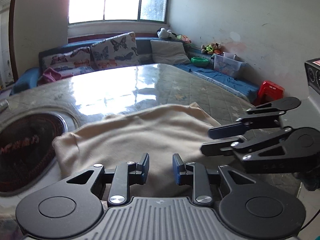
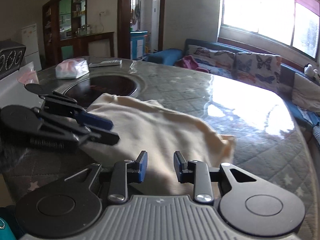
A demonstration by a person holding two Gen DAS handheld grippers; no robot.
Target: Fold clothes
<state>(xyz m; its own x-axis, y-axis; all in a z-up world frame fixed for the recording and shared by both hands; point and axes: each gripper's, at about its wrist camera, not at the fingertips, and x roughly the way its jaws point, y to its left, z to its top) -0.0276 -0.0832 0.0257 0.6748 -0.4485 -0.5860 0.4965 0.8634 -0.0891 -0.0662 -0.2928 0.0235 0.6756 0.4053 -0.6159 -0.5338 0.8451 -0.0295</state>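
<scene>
A: Where is the cloth?

B: Flat on the table, by my grippers.

A: Holding it?

B: No. My left gripper and right gripper are spread, empty. It looks soft and light; I would pinch its near edge.

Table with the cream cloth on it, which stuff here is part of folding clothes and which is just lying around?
Part of the job:
- cream garment
- left gripper, open above it
- right gripper, open above it

Just lying about:
- tissue pack
- remote
- round cooktop set in the table
</scene>
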